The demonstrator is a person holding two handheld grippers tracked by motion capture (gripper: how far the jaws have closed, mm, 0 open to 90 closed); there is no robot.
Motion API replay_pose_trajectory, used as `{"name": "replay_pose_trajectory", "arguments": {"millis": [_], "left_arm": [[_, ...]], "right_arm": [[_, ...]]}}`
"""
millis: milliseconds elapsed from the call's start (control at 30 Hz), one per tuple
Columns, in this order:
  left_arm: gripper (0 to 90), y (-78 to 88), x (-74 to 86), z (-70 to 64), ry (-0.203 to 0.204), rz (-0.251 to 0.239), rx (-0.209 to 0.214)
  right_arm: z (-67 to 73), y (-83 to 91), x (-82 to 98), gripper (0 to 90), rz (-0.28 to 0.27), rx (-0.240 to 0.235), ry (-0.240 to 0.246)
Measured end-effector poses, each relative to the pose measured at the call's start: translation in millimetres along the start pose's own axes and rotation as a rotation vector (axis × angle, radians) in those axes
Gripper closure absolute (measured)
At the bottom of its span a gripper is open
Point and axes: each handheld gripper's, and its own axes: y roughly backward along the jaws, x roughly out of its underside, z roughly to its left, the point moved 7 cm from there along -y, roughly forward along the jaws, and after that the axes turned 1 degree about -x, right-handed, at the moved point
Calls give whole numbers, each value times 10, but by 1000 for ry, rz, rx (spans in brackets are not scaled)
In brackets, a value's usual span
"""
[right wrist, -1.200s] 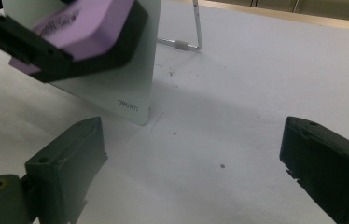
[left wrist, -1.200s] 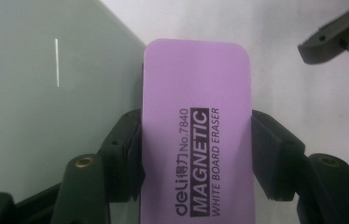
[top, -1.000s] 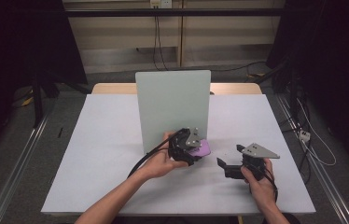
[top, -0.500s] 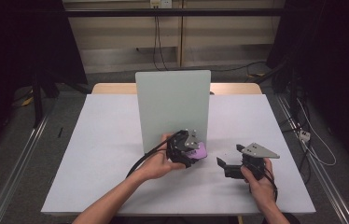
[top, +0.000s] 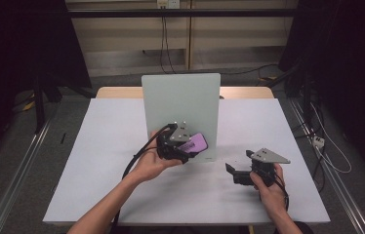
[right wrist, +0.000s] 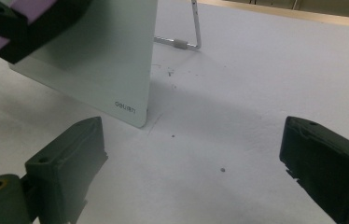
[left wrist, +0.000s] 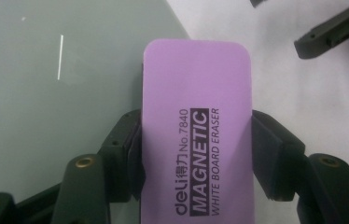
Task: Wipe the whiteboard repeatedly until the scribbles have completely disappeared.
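Left gripper (top: 186, 150): clamped across the eraser's long sides.
Right gripper (right wrist: 200, 163): jaws wide apart, nothing between, resting on table (top: 97, 161).
Whiteboard (top: 180, 105): upright, stiff; likely tips if pushed hard.
Eraser (left wrist: 196, 126): purple, held at the board's lower face; probably light, rigid-backed; mid-body grip suits.

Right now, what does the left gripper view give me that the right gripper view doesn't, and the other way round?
Left gripper view alone: the purple eraser's printed label, MAGNETIC WHITE BOARD ERASER, and the left gripper shut on its sides, beside one short white mark on the board.

Right gripper view alone: the board's wire stand on the table, a small logo at the board's lower corner, and the right gripper open, holding nothing.

Both: the grey-green board, the eraser and the white table.
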Motion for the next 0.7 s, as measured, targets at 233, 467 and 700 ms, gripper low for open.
{"name": "replay_pose_trajectory", "arguments": {"millis": [233, 467, 700], "left_arm": [[411, 181, -19, 114, 5, -27, -52], [411, 329, 1, 171, 47, -48, -88], [410, 454, 27, 123, 76, -72, -48]], "right_arm": [[7, 17, 3, 69, -3, -5, 3], [9, 28, 6, 68, -6, -8, 9], [13, 25, 3, 68, -6, -9, 8]]}}
